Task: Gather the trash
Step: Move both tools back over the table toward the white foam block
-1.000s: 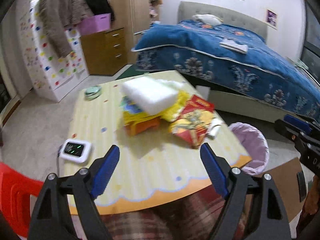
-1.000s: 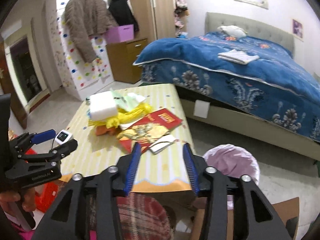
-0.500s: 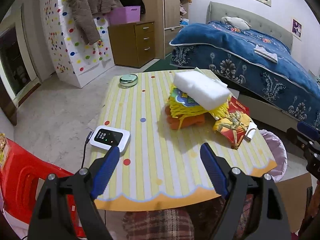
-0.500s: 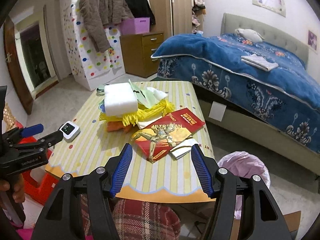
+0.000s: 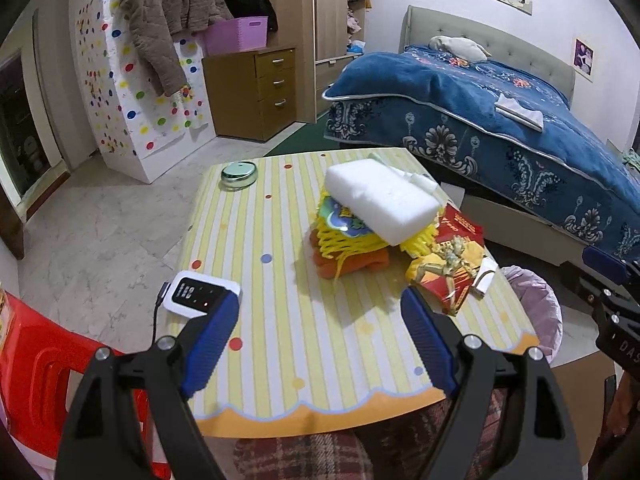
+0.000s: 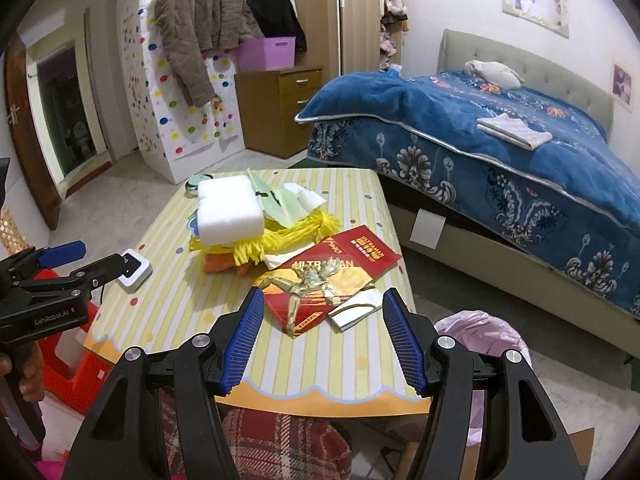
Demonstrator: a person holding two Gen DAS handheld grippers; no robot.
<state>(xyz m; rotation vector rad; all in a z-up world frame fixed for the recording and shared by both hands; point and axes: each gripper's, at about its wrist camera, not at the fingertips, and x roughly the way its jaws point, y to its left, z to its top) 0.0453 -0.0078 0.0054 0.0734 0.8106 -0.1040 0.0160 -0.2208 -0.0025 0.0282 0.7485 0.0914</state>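
A heap of trash lies on the yellow striped table (image 5: 280,344): a white foam block (image 5: 380,196) on yellow shredded paper (image 6: 288,234), an orange piece (image 5: 352,262), a red and gold Ultraman packet (image 6: 316,284) and a small white wrapper (image 6: 354,308). A bin lined with a pink bag (image 6: 480,332) stands on the floor right of the table. My left gripper (image 5: 320,336) is open and empty above the table's near edge. My right gripper (image 6: 324,340) is open and empty, just in front of the red packet.
A white device with a cable (image 5: 198,294) lies at the table's near left, a round green tin (image 5: 239,172) at its far left. A red plastic stool (image 5: 36,364) stands left of the table. A bed with a blue blanket (image 6: 500,152) is at the right.
Both grippers have drawn back and swung left, so the table sits more central in view. My right gripper's jaws have opened wider. The trash has not moved.
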